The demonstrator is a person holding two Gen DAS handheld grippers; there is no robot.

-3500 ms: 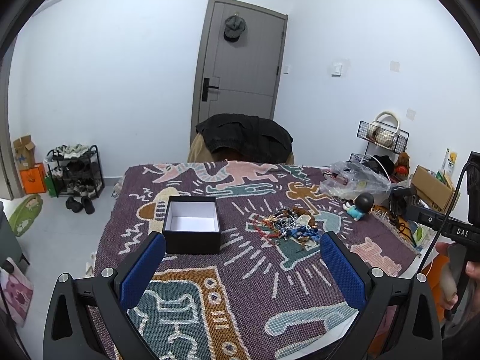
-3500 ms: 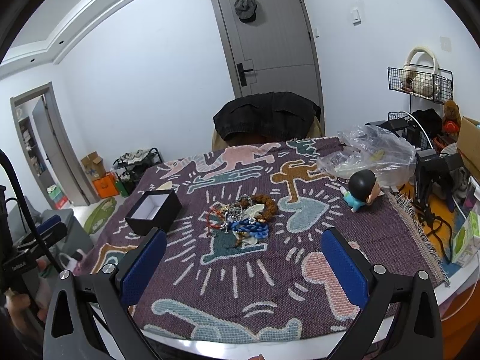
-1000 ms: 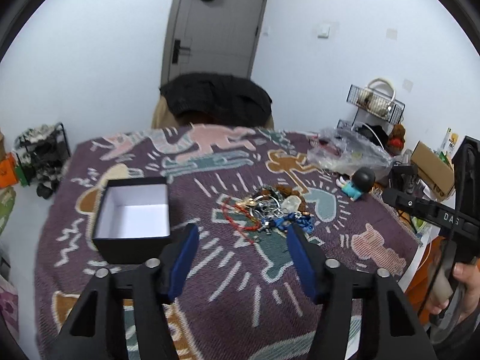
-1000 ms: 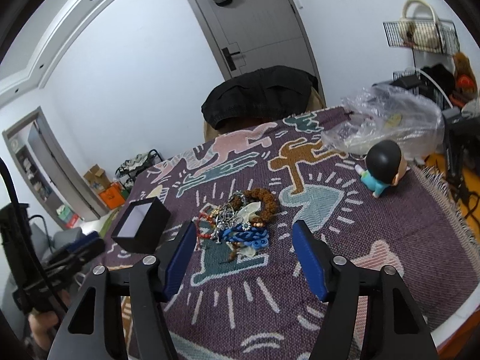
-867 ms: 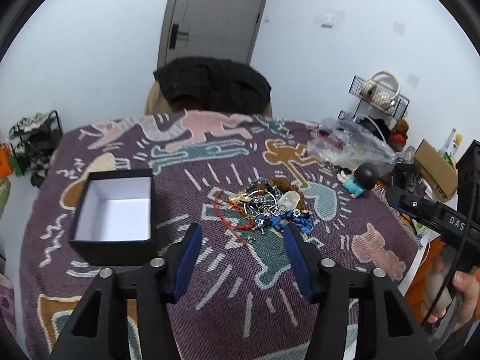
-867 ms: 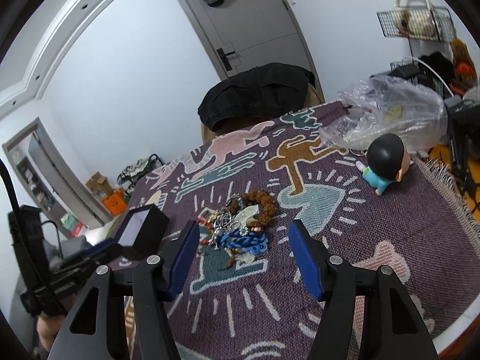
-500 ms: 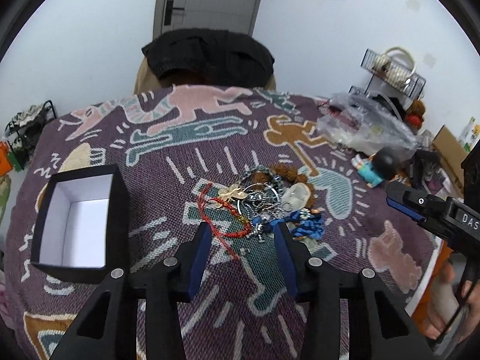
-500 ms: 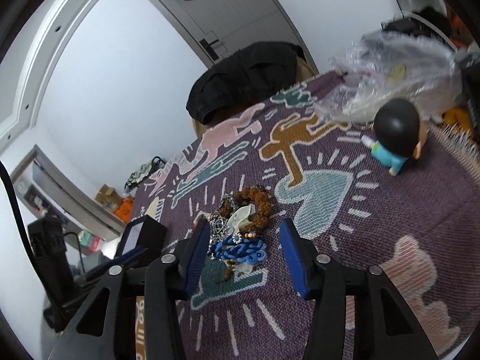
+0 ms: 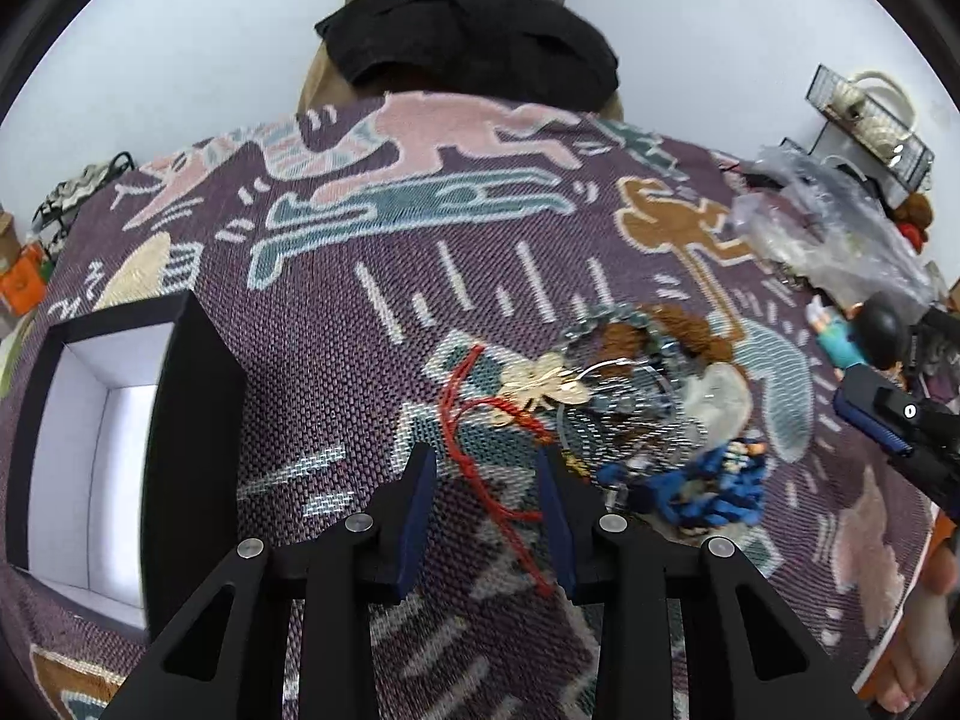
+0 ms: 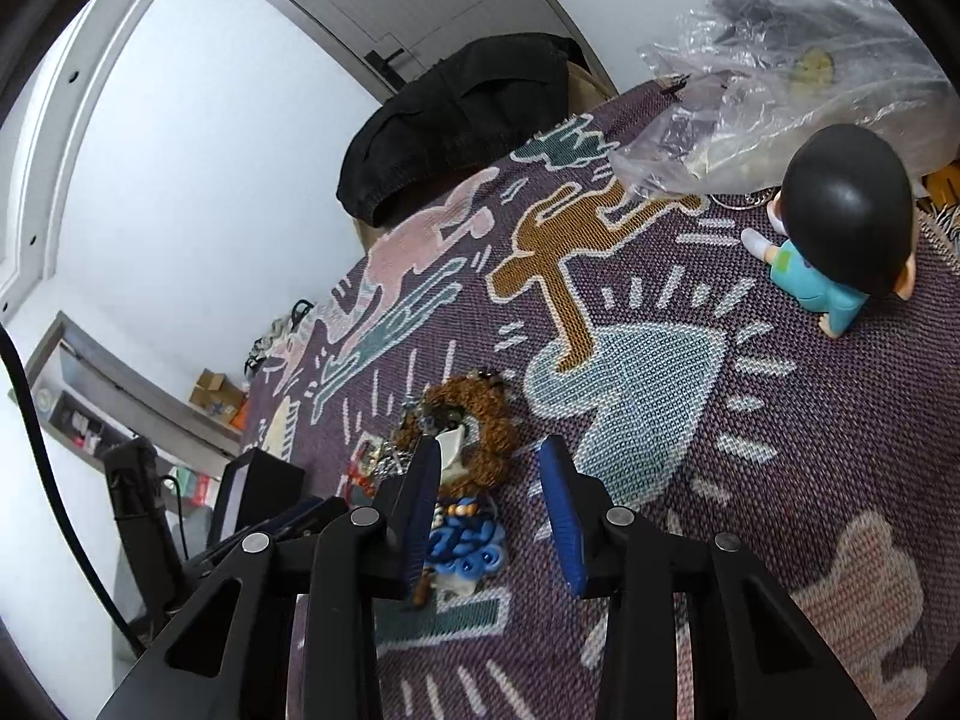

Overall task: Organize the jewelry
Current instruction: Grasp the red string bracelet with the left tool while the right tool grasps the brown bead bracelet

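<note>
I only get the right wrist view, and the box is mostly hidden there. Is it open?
Observer: Yes. The box is open-topped, and what shows of its inside is bare white.
Operator: Where is the left gripper?
Observer: The left gripper is open, with a finger on either side of the red cord.
Operator: Anything gold nearby?
Observer: A gold flower charm lies just beyond the cord.
</note>
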